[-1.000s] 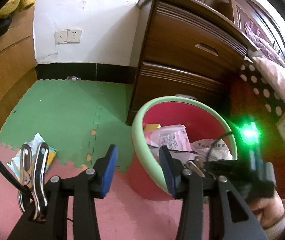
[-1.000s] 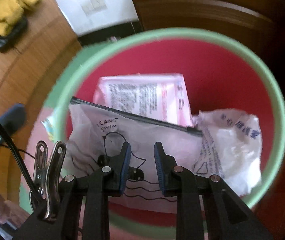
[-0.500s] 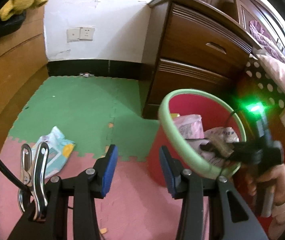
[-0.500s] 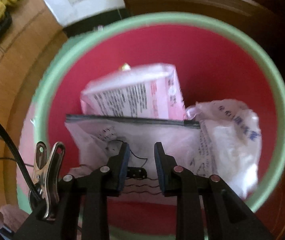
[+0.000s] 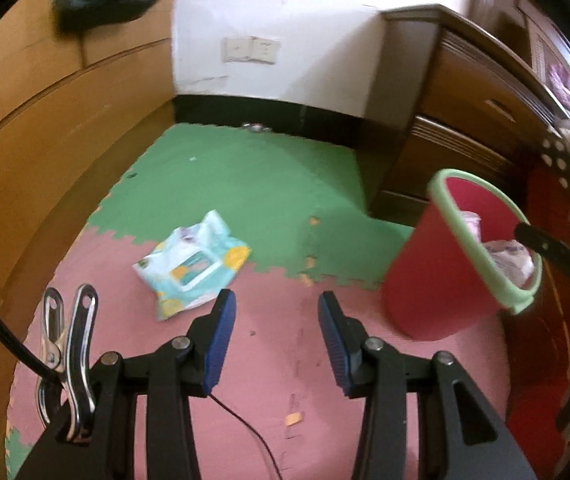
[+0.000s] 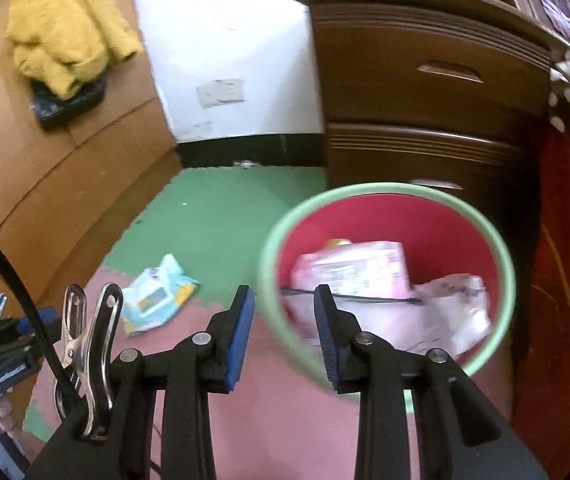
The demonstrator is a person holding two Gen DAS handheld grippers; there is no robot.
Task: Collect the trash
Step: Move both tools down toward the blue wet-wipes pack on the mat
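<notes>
On the foam floor mat (image 5: 269,360), in front of the wooden nightstand (image 6: 425,92), stands one red bin (image 5: 417,296) with a pale green rim, and it already holds rubbish. Counting in the right wrist view, there is a pink printed packet (image 6: 357,268), a clear zip pouch (image 6: 365,316) with a dark top edge, a crumpled white bag (image 6: 461,304) and a small yellow scrap (image 6: 337,242) at the back; more may lie hidden beneath.

That much of the job looks done. One item is plainly left: a light blue wipes packet (image 5: 193,264) lying flat on the mat where the green tiles meet the pink ones, well apart from the bin. A few tiny orange crumbs of foam also dot the mat; whether they count as trash I cannot tell.

The left gripper (image 5: 273,340) hangs over the pink tiles just short of the wipes packet, its fingers spread with nothing between them. The right gripper (image 6: 283,332) hovers above the bin's near rim; its fingers are opening and pinch nothing.
</notes>
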